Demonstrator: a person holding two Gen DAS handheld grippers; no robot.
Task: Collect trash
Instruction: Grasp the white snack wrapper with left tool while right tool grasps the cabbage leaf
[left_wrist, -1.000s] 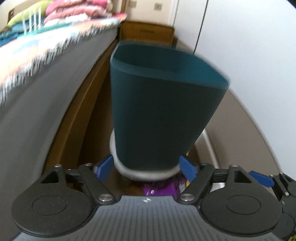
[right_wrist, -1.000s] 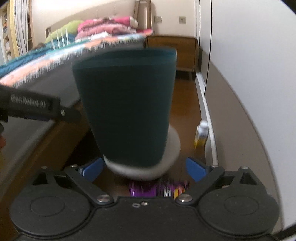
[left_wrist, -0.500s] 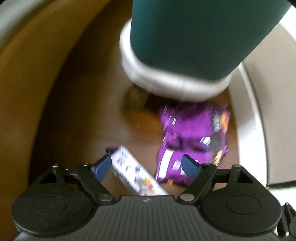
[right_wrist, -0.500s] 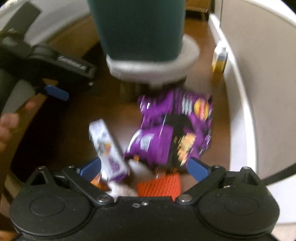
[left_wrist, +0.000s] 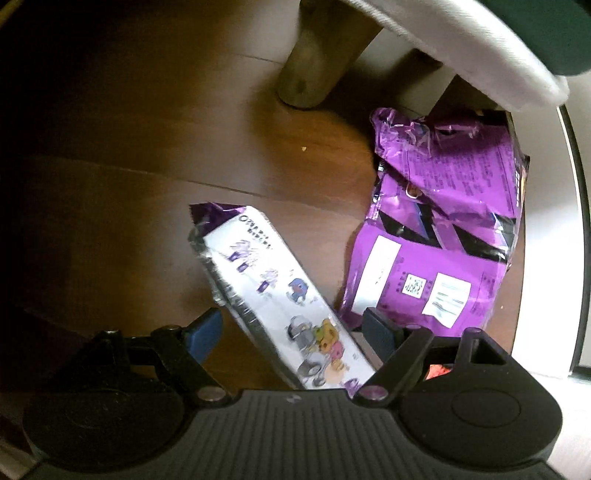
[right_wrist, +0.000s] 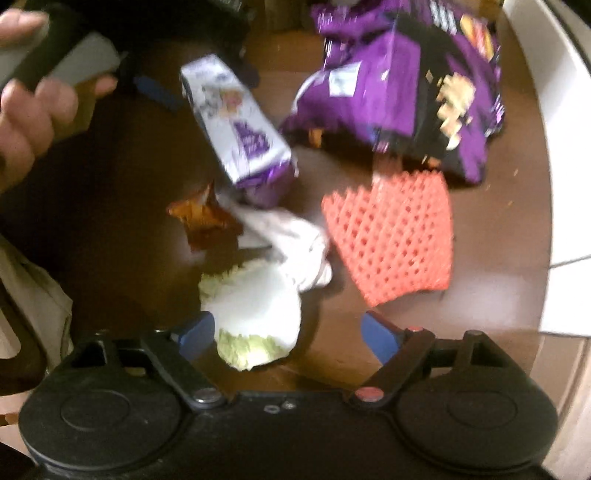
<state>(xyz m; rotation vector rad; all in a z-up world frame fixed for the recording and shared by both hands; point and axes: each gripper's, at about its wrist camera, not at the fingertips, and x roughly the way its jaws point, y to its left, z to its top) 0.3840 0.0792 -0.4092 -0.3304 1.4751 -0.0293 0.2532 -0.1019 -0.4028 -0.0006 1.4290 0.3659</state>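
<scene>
A: Left wrist view: left gripper (left_wrist: 293, 332) spread wide over the white snack box (left_wrist: 273, 295), pads clear of it; purple chip bag (left_wrist: 439, 236) just beside, on the wooden floor (left_wrist: 129, 177).

B: Right gripper (right_wrist: 286, 334)?

A: Jaws closing, empty, over a white-green wrapper (right_wrist: 255, 310); orange foam net (right_wrist: 391, 236) beside.

Both hand-held grippers point steeply downward. The left hand-held gripper (left_wrist: 291, 328) has its blue-tipped jaws spread wide, pads pressing on nothing. The right hand-held gripper (right_wrist: 284, 332) is closing, and the person's left hand (right_wrist: 33, 99) grips a handle at far left.
</scene>
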